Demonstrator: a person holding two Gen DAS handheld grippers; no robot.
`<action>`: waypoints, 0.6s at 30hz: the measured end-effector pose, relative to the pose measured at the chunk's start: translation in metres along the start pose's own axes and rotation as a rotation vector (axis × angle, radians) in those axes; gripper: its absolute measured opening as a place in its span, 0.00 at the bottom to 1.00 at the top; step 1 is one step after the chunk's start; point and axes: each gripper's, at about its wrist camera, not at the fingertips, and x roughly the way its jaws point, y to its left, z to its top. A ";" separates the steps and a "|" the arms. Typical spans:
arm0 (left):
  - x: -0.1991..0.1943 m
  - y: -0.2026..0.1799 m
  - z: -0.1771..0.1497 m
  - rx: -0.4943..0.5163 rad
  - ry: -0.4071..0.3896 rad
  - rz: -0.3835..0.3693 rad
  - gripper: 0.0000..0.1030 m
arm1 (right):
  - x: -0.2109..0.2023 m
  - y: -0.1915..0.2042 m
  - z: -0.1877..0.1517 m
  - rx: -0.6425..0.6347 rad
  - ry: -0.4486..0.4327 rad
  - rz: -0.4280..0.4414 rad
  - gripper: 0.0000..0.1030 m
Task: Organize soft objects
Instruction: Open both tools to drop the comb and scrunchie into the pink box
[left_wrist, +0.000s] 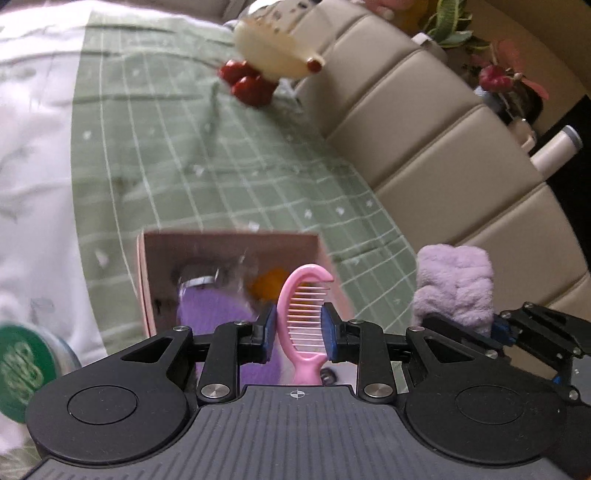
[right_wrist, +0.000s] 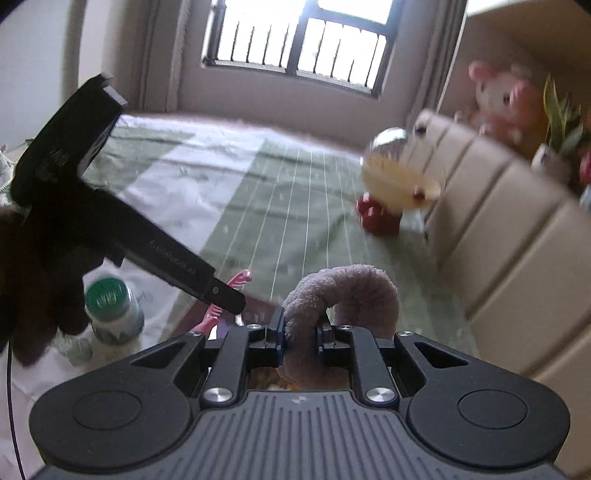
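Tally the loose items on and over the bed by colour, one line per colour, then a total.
Pink: 2, the comb in the left claw and the open box
Lilac: 1, the fuzzy band in the right claw
Green-capped: 1, the bottle
Cream and red: 1, the plush toy
Total: 5

Open pink cardboard box (left_wrist: 236, 258): contents motion-blurred — a purple soft mass (left_wrist: 210, 306) and an orange blob (left_wrist: 269, 282), neither identifiable. Green-capped clear plastic bottle (left_wrist: 26, 369): cut off by the left frame edge, label unreadable. Pink plush toy (right_wrist: 506, 99) above the beige padded headboard (right_wrist: 517, 221) — smeared, form unclear.
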 end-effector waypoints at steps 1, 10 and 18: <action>0.005 0.004 -0.004 -0.002 -0.012 -0.001 0.29 | 0.008 0.003 -0.008 0.006 0.012 0.008 0.14; 0.050 0.012 0.014 0.035 0.007 -0.039 0.29 | 0.098 0.037 -0.051 -0.017 0.092 0.007 0.14; -0.014 0.036 -0.034 0.079 -0.209 -0.021 0.29 | 0.130 0.046 -0.083 0.012 0.182 -0.040 0.33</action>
